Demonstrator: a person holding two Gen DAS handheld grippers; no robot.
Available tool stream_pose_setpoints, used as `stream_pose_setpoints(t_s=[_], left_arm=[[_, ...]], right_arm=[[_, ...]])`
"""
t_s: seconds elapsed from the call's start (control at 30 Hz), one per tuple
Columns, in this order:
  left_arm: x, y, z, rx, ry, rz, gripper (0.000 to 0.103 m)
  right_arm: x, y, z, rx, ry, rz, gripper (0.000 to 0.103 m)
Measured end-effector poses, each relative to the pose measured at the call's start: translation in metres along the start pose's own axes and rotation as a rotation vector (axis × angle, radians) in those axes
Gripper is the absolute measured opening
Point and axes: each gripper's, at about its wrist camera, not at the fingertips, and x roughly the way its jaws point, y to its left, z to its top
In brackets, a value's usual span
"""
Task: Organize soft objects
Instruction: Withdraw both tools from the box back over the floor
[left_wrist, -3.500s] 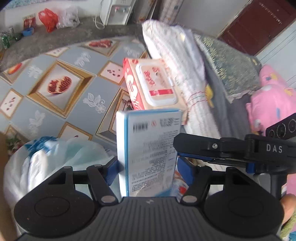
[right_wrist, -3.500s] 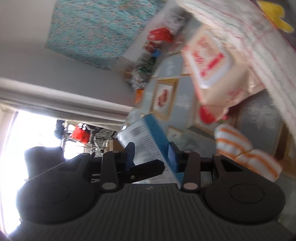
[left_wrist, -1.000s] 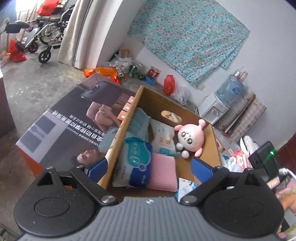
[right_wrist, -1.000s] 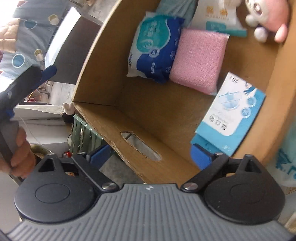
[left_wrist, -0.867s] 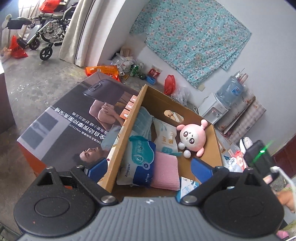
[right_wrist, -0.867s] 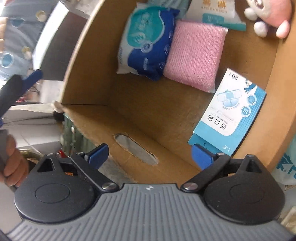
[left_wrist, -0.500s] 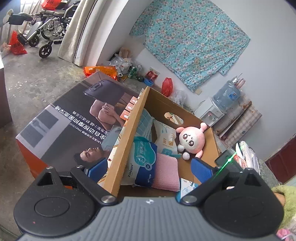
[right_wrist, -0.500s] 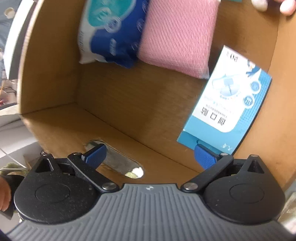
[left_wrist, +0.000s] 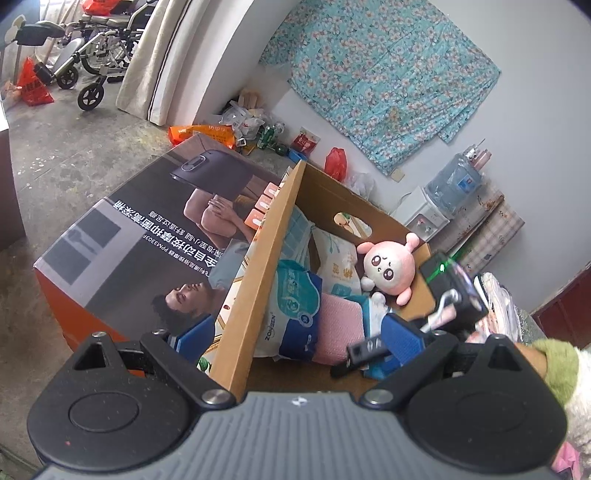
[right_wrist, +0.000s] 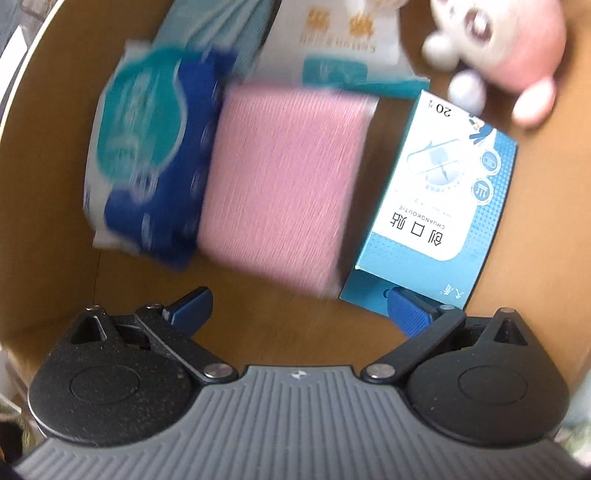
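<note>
- Two grippers, both with jaws spread and nothing between them: the left gripper (left_wrist: 295, 334) hangs over the near rim of the cardboard box (left_wrist: 258, 284), straddling its wall, and the right gripper (right_wrist: 301, 304) is down inside the box (right_wrist: 48, 229).
- The blue plaster box (right_wrist: 432, 210) lies flat at the right of the right wrist view, tilted, its lower corner touching the right finger's blue pad — released, I judge, not gripped.
- Beside it in a row sit the pink sponge cloth (right_wrist: 280, 184) at centre and the blue wipes pack (right_wrist: 147, 155) at left (this view is blurred, so print is hard to read).
- Above them, the white tissue pack (right_wrist: 351, 40) and pink plush toy (right_wrist: 506, 48) fill the upper frame.
- Items lie side by side on the floor of the box, probably to leave room — bare cardboard shows at lower left.
- The left wrist view shows the same things packed against the box's left wall, with the plush toy (left_wrist: 388, 267) at the far right.
</note>
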Motion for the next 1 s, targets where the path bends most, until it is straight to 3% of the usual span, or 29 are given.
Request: stream_pose_setpoints(t_s=[0.13,0.23,0.37,0.5,0.63,0.73,0.83,1.0], left_arm=[[0.0,-0.001,-0.003,0.007,0.004,0.009,0.097],[-0.002,-0.007,-0.005,0.031,0.003,0.016,0.097],[-0.012,-0.019,-0.009,0.084,-0.033,0.009,0.097],[-0.028,-0.042,-0.018,0.155,-0.094,-0.025,0.099],[-0.036,-0.077,-0.035,0.248,-0.138,-0.089,0.101],[-0.033,-0.108,-0.054,0.317,-0.139,-0.15,0.101],[-0.022,-0.149,-0.078,0.393,-0.093,-0.249,0.101],[0.009,-0.216,-0.125,0.518,0.009,-0.381,0.102]], right_arm=[[-0.004,-0.008,0.006,0.039,-0.006,0.05,0.101],[-0.017,-0.004,-0.002,-0.011,-0.002,0.068,0.101],[-0.059,0.004,-0.033,-0.098,-0.057,0.197,0.101],[-0.121,-0.017,-0.075,-0.135,-0.199,0.348,0.102],[-0.181,-0.07,-0.133,-0.089,-0.415,0.413,0.102],[-0.203,-0.12,-0.193,-0.039,-0.606,0.394,0.102],[-0.224,-0.166,-0.257,0.032,-0.796,0.313,0.102],[-0.221,-0.223,-0.349,0.166,-0.994,0.135,0.102]])
